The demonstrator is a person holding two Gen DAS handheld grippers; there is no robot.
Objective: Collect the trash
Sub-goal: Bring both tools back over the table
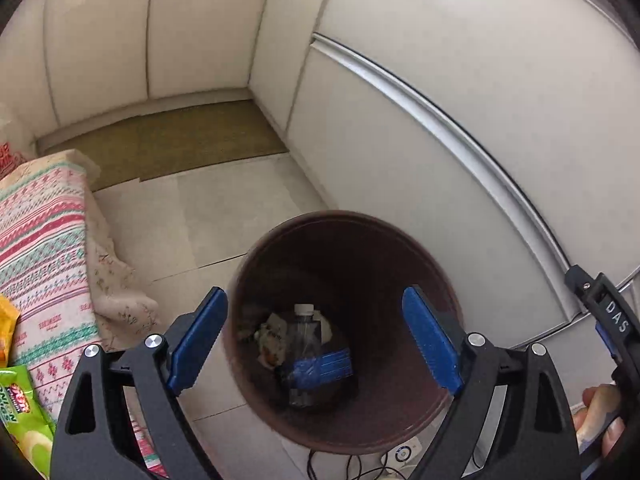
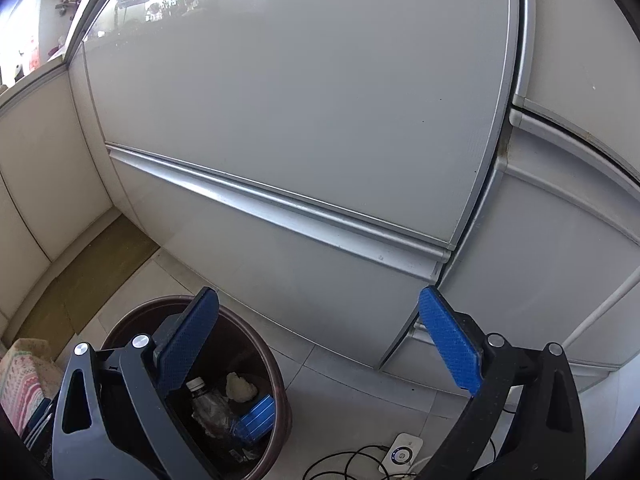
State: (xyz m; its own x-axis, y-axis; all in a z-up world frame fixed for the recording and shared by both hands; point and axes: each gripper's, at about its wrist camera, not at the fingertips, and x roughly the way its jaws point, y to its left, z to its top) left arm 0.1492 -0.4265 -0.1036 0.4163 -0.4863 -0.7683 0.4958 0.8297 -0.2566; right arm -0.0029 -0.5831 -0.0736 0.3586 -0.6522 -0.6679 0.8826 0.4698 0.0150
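A round dark brown waste bin (image 1: 420, 412) stands on the tiled floor. At its bottom lie a clear plastic bottle with a blue label (image 1: 310, 354) and crumpled paper scraps (image 1: 270, 338). My left gripper (image 1: 314, 338) hovers straight above the bin mouth, jaws wide open, nothing between the blue pads. In the right wrist view the same bin (image 2: 280, 392) sits at lower left, with the bottle (image 2: 216, 410) and a crumpled wad (image 2: 240, 388) inside. My right gripper (image 2: 320, 344) is open and empty, to the right of the bin, over the floor.
Grey cabinet doors (image 1: 460, 92) with metal rails rise behind the bin. A patterned cloth-covered seat (image 1: 44, 248) on the left carries a green snack packet (image 1: 22, 412) and an orange one (image 1: 6, 332). A white device with black cable (image 2: 402, 454) lies on the floor.
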